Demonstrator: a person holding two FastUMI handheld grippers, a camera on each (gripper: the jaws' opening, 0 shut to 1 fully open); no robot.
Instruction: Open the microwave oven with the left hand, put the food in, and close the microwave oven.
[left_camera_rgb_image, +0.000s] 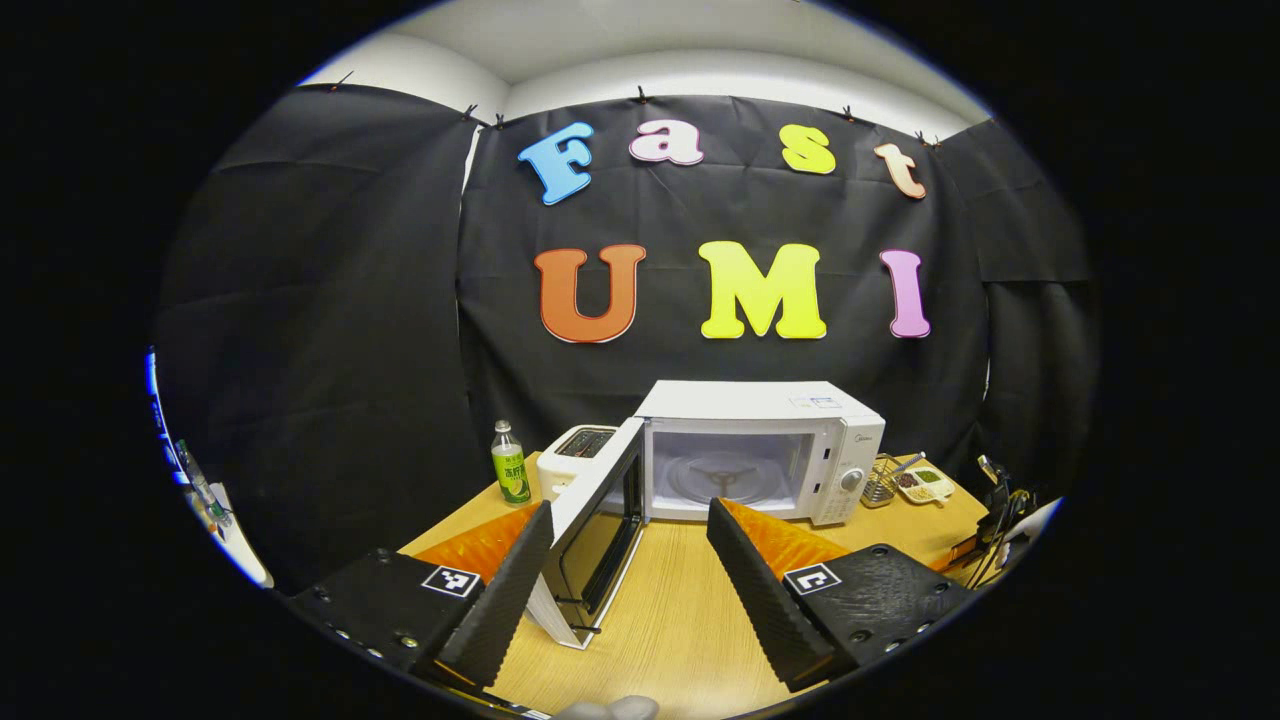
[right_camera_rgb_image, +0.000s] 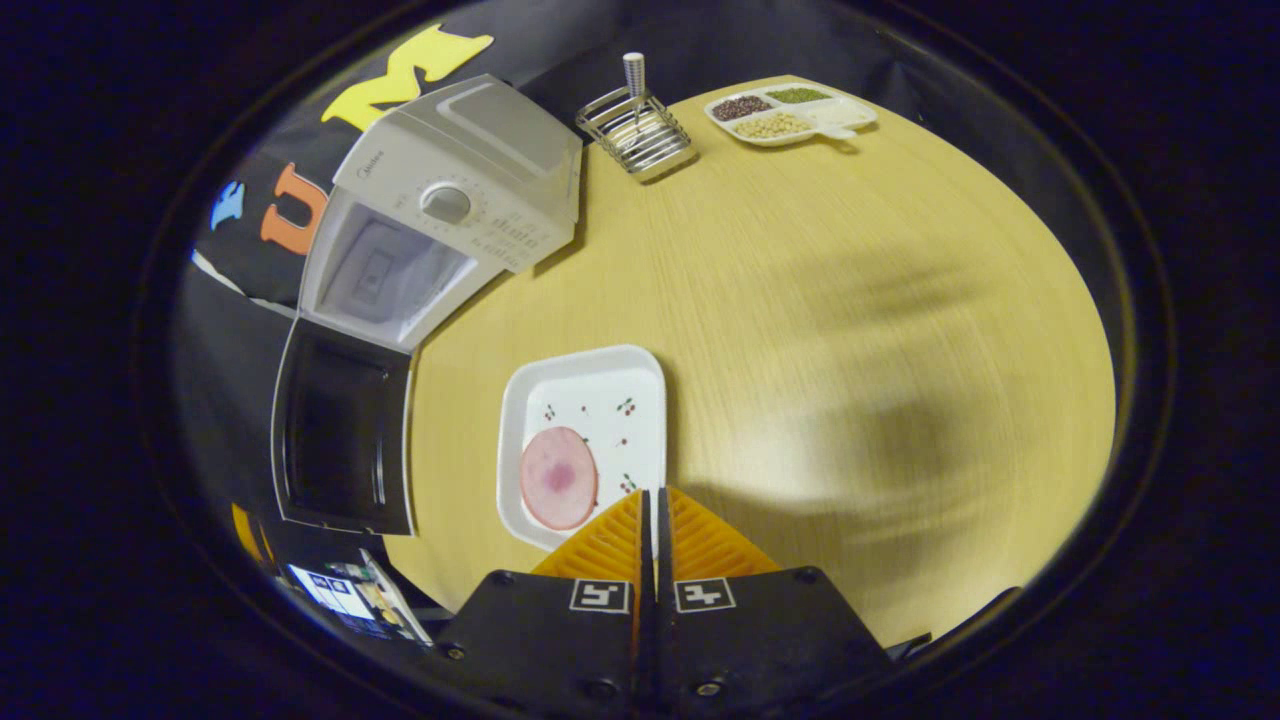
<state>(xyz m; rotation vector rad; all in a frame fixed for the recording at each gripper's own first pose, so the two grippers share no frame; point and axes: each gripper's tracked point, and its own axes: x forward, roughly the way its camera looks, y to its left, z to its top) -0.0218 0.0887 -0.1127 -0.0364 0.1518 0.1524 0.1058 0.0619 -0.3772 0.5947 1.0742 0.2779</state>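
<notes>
Right gripper view: ham slice (right_camera_rgb_image: 558, 478) on tray (right_camera_rgb_image: 600, 385)

My right tool (right_camera_rgb_image: 650, 495) covers the plate's (right_camera_rgb_image: 600, 385) near edge, so whether its fingers pinch it I cannot tell.

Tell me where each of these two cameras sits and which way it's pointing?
Left gripper view: rides the left gripper, level, facing the microwave with its door swung open; its own fingers stand apart.
Right gripper view: rides the right gripper, looking down on the table at the white plate with a ham slice; its fingers are together at the plate's edge.
Shared: microwave, open door, table, divided snack dish.
</notes>
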